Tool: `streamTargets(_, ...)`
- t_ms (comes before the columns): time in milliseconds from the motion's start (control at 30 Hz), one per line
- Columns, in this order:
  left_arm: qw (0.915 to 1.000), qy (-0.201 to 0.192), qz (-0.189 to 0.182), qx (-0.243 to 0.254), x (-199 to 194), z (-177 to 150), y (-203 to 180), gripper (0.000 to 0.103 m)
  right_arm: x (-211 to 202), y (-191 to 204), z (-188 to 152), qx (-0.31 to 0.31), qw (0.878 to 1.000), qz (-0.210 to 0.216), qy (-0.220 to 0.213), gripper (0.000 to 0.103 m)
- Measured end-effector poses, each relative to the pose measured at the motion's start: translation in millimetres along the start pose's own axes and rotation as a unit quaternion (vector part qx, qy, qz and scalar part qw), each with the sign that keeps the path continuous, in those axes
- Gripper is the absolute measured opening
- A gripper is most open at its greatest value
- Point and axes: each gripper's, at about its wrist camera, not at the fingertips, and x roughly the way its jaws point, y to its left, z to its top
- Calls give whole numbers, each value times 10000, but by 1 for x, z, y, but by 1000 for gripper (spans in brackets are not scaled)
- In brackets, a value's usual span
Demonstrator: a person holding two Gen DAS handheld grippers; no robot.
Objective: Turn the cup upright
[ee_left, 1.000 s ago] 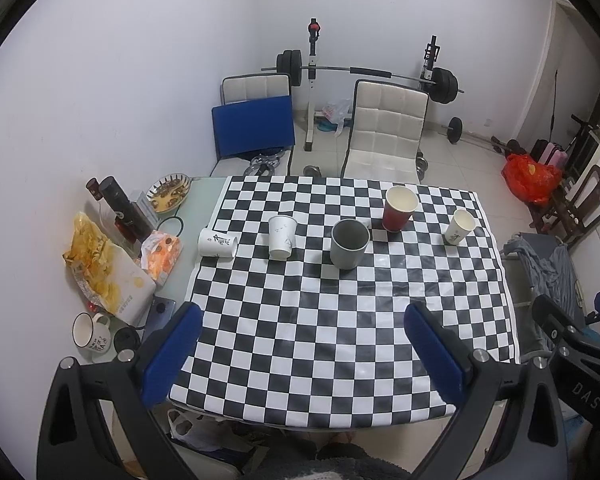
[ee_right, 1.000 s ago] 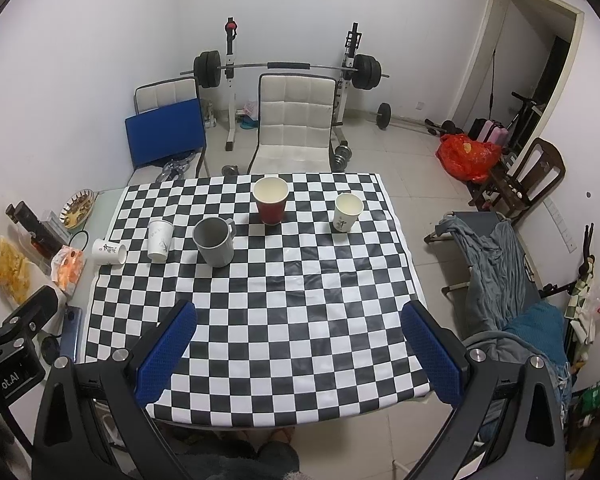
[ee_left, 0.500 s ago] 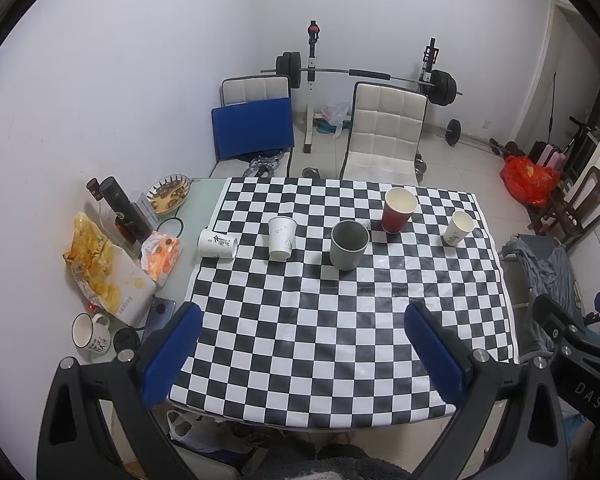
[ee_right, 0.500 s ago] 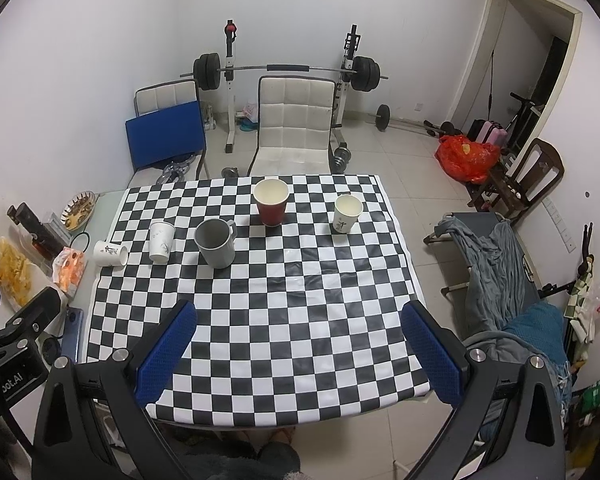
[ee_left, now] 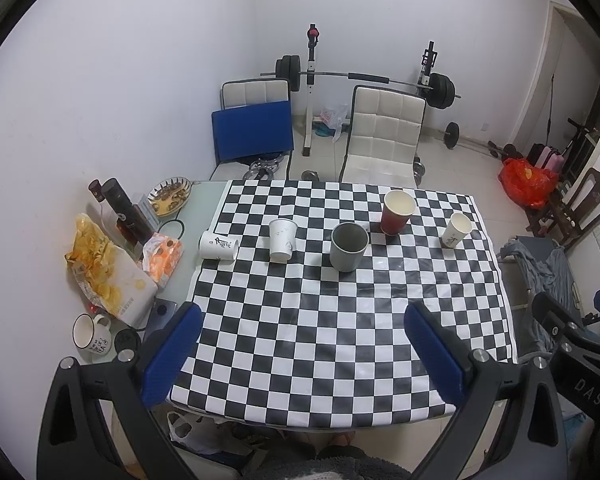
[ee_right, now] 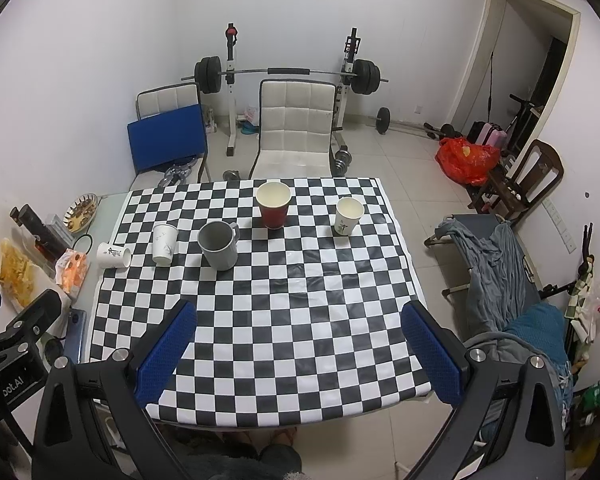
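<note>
A white paper cup (ee_left: pixel 217 245) lies on its side at the left edge of the checkered tablecloth (ee_left: pixel 340 312); it also shows in the right wrist view (ee_right: pixel 113 255). Upright on the cloth stand a white paper cup (ee_left: pixel 281 239), a grey mug (ee_left: pixel 348 246), a red paper cup (ee_left: pixel 397 213) and a small white cup (ee_left: pixel 456 229). My left gripper (ee_left: pixel 300 352) is open and empty, high above the table's near edge. My right gripper (ee_right: pixel 300 350) is open and empty, also high above the near edge.
Snack bags (ee_left: pixel 100 272), a dark bottle (ee_left: pixel 126 210), a bowl (ee_left: pixel 170 201) and a mug (ee_left: pixel 90 334) crowd the table's left strip. Chairs (ee_left: pixel 382 136) and a barbell rack (ee_left: pixel 360 80) stand behind the table. A cot with clothes (ee_right: pixel 496 264) is at the right.
</note>
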Motion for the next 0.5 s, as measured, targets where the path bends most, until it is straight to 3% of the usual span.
streamTargets(500,10000,-34,0,-3,-6,0,-8,103,-4,-2,-2,23,10000,13,-39,103)
